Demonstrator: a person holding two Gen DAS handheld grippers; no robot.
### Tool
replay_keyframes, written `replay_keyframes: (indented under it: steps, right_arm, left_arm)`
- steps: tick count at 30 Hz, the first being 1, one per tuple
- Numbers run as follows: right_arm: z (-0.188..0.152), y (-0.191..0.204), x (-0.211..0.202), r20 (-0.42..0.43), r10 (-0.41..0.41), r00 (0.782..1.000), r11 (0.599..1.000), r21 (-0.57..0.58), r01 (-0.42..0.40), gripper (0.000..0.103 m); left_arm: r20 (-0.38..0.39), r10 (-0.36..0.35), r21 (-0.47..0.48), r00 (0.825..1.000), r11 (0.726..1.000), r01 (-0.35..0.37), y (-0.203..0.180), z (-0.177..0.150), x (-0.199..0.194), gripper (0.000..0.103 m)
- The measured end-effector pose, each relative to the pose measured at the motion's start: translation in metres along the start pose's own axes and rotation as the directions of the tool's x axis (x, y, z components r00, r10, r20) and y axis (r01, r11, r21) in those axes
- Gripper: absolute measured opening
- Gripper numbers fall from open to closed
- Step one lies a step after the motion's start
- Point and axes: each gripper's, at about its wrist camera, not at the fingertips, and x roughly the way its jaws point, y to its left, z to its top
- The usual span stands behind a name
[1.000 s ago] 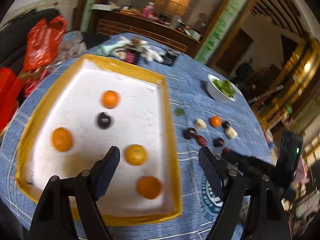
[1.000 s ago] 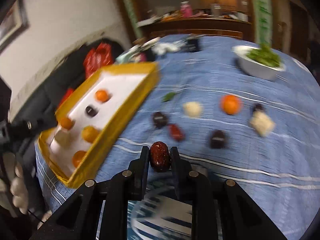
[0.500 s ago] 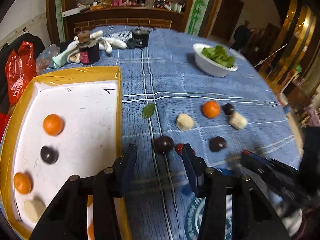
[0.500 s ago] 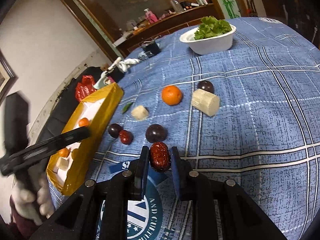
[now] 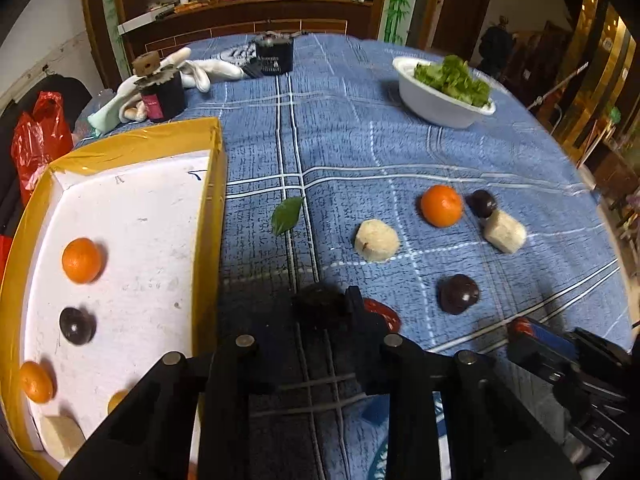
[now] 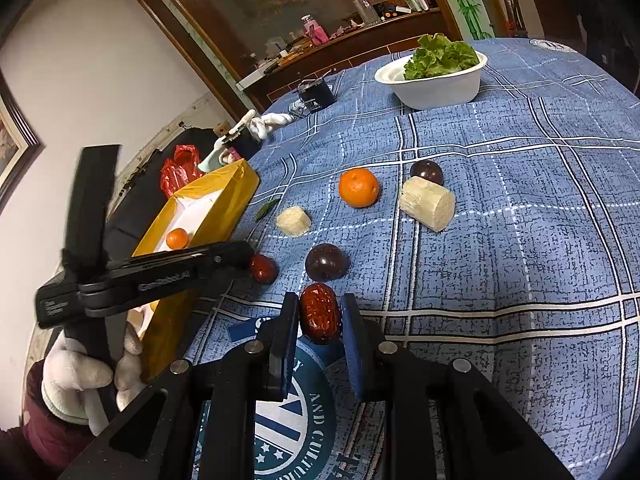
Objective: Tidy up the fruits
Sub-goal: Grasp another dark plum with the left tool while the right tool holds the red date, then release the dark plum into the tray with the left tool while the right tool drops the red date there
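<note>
On counter (image 6: 540, 240), right of yellow tray (image 5: 216, 184): sorting roughly half done. Tray content: three oranges (image 5: 82, 260), one dark plum (image 5: 77, 326), one pale chunk (image 5: 62, 436). Left outside: orange (image 6: 359, 187), pale chunks (image 6: 428, 203), dark plums (image 6: 326, 262), red date (image 6: 264, 269). Right gripper (image 6: 320, 316) fingers pinching second red date (image 6: 320, 312), above cloth. Left gripper (image 5: 320, 316) fingers around dark plum (image 5: 320, 308); contact cannot tell. White bowl (image 5: 436, 104): greens only.

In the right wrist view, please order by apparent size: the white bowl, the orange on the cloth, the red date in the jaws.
1. White bowl, largest.
2. Red date and orange: look about alike; the date sits nearer the camera, so I leave them unranked.
</note>
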Motion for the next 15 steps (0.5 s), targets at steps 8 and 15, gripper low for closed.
replay_keyframes:
  steps: [8,15]
  right_arm:
    - [0.001,0.015,0.001,0.002,0.023,1.000,1.000,-0.014,-0.023,0.024]
    - [0.001,0.104,0.030,-0.095,0.207,0.974,0.974,-0.079,-0.214,0.025]
  left_arm:
    - [0.136,-0.026,-0.170,0.990,0.984,0.049,0.077,-0.027,-0.084,0.026]
    - [0.105,0.043,-0.326,0.994,0.945,-0.006,0.153,-0.056,-0.085,0.026]
